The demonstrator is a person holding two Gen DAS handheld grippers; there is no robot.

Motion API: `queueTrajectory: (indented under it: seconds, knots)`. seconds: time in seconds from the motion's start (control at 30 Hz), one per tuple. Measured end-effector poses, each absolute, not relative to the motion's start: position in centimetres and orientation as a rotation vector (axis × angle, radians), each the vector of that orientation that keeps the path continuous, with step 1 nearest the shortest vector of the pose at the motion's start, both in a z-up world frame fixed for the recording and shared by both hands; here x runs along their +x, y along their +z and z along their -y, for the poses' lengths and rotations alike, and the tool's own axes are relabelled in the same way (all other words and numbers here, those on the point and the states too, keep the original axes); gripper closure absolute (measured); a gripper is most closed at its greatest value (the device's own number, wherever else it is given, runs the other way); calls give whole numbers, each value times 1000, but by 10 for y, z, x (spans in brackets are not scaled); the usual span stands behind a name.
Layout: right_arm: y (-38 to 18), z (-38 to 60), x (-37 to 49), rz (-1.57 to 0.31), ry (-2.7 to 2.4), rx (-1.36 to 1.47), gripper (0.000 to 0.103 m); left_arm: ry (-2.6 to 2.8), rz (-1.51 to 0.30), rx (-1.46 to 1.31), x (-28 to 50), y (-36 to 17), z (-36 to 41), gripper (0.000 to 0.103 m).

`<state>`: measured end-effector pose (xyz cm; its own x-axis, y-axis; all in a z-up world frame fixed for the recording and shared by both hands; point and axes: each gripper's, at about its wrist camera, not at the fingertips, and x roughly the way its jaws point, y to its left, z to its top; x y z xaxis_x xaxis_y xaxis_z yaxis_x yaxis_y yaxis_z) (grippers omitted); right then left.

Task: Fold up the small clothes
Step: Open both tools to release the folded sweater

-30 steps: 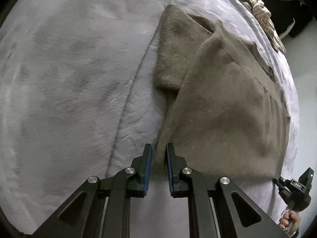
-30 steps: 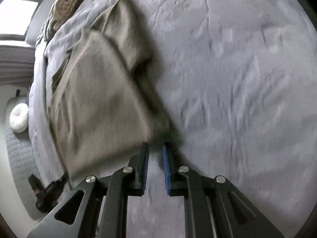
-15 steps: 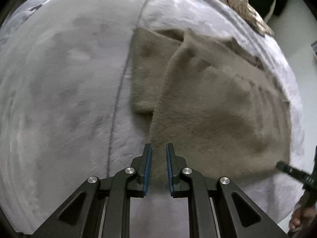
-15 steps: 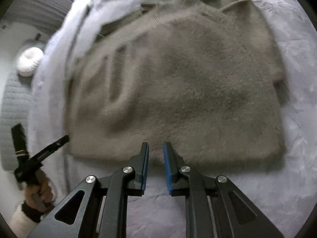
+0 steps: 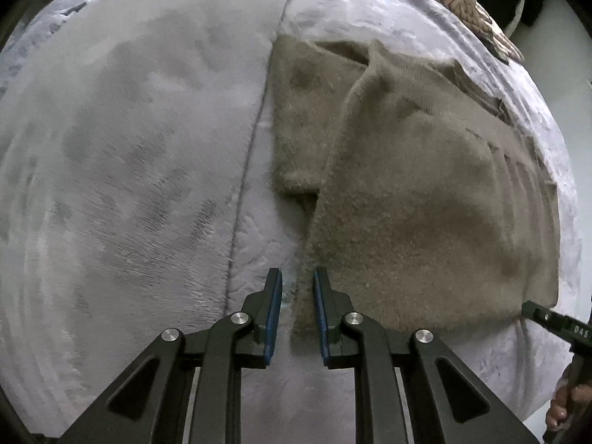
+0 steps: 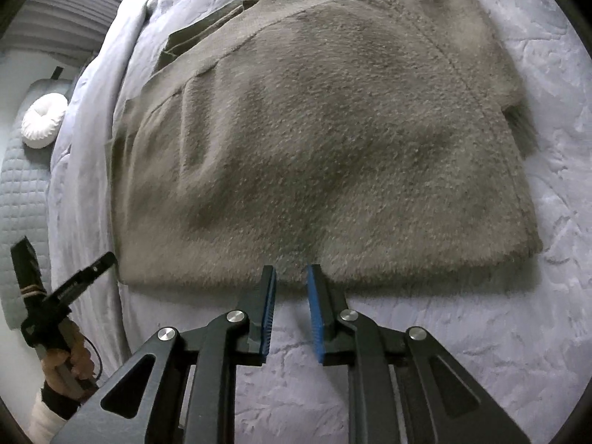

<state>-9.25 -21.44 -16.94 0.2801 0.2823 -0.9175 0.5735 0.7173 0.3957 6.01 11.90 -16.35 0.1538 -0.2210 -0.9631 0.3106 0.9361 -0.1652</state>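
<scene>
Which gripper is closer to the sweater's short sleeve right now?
Left. The left gripper sits at the sweater hem corner directly below the sleeve; the right gripper is at mid-hem, with the sleeve at the far corner.

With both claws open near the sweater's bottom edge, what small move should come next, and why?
Probably ease the left claw forward and shut it on the brown sweater. Its open fingers already straddle the hem's corner, and the right claw waits open at the same hem, so both could then lift it for a fold.
</scene>
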Motion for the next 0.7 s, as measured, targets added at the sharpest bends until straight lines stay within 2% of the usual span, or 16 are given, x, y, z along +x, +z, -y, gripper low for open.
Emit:
queueTrajectory:
  seconds: [0.27, 0.3, 0.33, 0.37, 0.4, 0.47, 0.7]
  knots:
    - [-156, 201, -74, -1287, -206, 751, 83, -291, -1315, 104, 66, -154, -124, 84]
    - [-151, 199, -69, -1282, -194, 736, 82, -284, -1314, 99, 66, -154, -126, 80]
    - [-148, 195, -66, -1278, -187, 725, 81, -277, -1316, 93, 65, -155, -131, 42]
    - [-146, 192, -61, -1275, -179, 710, 73, -260, -1314, 84, 65, -154, -135, 16]
    - [-144, 191, -58, -1273, -175, 702, 57, -234, -1289, 80, 65, -150, -138, 2]
    - [-140, 185, -49, -1263, -159, 679, 46, -233, -1252, 94, 63, -141, -141, 1]
    - [-141, 156, 5, -1251, -59, 643, 46, -196, -1280, 113, 80, -143, -138, 1]
